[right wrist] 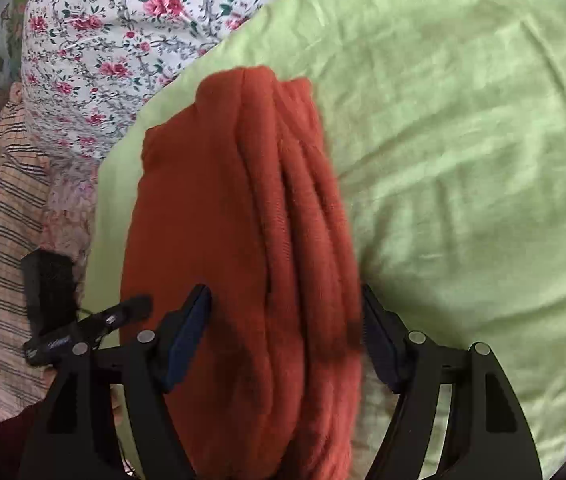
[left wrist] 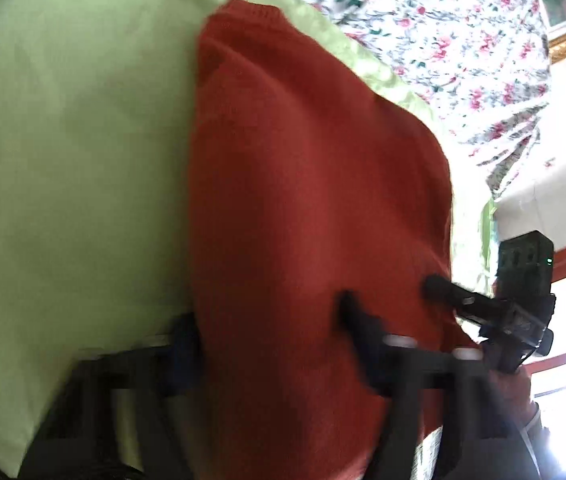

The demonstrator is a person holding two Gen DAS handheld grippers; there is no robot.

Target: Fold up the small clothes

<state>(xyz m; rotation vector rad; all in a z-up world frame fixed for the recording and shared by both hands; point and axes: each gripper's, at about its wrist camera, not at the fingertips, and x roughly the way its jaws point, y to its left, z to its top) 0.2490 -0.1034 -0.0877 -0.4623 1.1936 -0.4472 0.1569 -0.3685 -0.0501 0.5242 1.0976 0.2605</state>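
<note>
Seemingly unlabelled, rust-red knit garment point(right wrist: 243, 240) spans the right gripper point(right wrist: 283, 336).

The left gripper point(left wrist: 267, 344) is smearing into motion blur in its own view, so whether its pads are pressing the red knit garment point(left wrist: 315, 200) is not showing. That garment is running off the bottom edge in both views — its near end is staying unseen. The right gripper point(right wrist: 283, 340) is straddling the folded bundle, which is covering the inner face of its right finger point(right wrist: 379, 344). The floral cloth point(right wrist: 123, 40) and the striped cloth point(right wrist: 7, 216) are being cut off by the lens rim — their full shapes unreadable.
</note>
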